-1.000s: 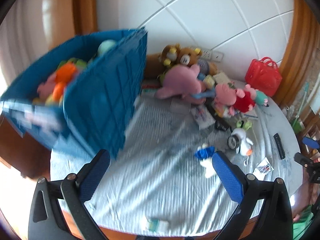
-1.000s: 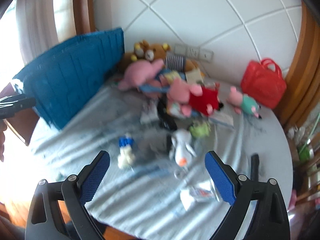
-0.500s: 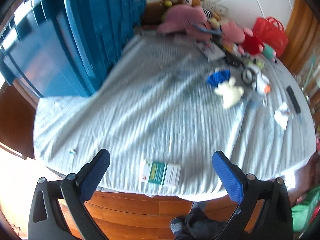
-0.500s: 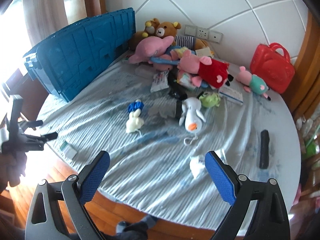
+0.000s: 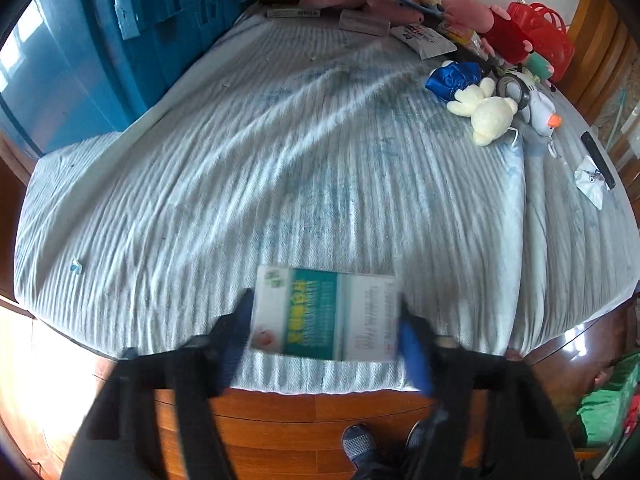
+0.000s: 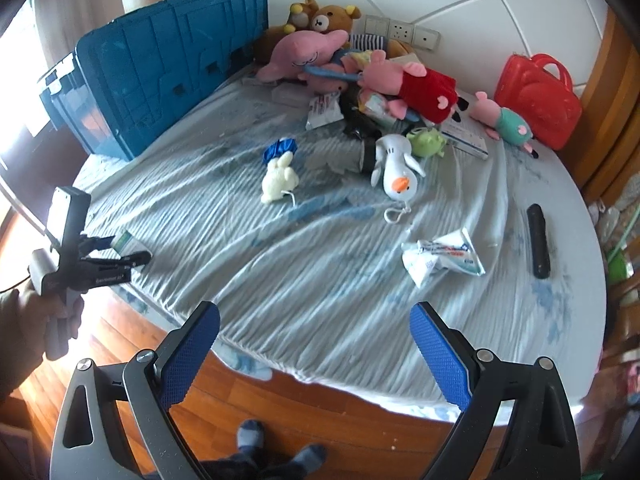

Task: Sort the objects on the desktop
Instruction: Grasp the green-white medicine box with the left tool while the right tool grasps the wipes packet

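A flat green and white box (image 5: 320, 314) lies at the near edge of the round table's striped cloth (image 5: 280, 160). My left gripper (image 5: 325, 307), blurred by motion, has its blue pads against the box's two short sides. In the right wrist view, a hand holds that gripper (image 6: 127, 249) at the table's left edge, with the box (image 6: 129, 241) between its fingers. My right gripper (image 6: 316, 344) hangs open over the near edge, holding nothing. Toward the back lie a cream bunny (image 6: 280, 178), a white duck toy (image 6: 396, 168) and a heap of plush toys (image 6: 384, 76).
A big blue crate (image 6: 160, 64) stands at the back left. A red basket (image 6: 536, 100) sits at the back right. On the right lie a black remote (image 6: 538, 240) and a crumpled packet (image 6: 440, 260). Wooden floor and the person's feet (image 6: 276, 448) show below the table edge.
My left gripper swung down from the crate to the table's near edge and closed its fingers onto the green and white box. My right gripper pulled back toward the near edge, still open.
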A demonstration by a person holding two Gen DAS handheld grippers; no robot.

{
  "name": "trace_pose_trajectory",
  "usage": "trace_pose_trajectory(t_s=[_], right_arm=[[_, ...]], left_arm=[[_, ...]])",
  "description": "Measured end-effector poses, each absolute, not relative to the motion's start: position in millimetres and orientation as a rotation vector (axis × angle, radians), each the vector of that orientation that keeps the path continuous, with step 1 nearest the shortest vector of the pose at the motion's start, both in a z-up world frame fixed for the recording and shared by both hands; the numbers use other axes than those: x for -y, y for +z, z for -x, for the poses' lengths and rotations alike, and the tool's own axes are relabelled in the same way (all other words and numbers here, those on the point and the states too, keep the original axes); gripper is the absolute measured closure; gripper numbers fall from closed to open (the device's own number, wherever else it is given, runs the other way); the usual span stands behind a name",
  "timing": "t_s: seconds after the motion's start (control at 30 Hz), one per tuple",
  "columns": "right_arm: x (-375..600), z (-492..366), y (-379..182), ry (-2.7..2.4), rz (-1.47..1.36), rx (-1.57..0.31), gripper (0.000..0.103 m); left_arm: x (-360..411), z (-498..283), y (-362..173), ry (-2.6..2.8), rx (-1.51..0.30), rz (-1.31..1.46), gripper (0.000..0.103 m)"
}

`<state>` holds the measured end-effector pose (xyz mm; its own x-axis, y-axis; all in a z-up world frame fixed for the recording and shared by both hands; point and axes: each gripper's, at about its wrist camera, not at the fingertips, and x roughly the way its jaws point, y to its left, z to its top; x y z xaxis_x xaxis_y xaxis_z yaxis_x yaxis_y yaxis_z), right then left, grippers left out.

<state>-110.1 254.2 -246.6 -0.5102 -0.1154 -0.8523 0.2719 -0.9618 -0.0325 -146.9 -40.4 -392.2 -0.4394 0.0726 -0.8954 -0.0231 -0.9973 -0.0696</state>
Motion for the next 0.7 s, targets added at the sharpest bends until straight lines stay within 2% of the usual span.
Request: trace_pose_trajectory(t_s=[0.23, 0.7], right_arm=[[-270.2, 123.2, -265.3, -2.594, -1.416, -0.255, 0.006], [-352.0, 236.6, -346.1, -2.728, -1.541, -0.323, 0.006]], left_arm=[[35.9, 146.6, -375.9, 2.642, 0.074, 1.599, 0.044], [19.6, 161.1, -346.7, 2.667, 0.045, 1.605, 0.044]])
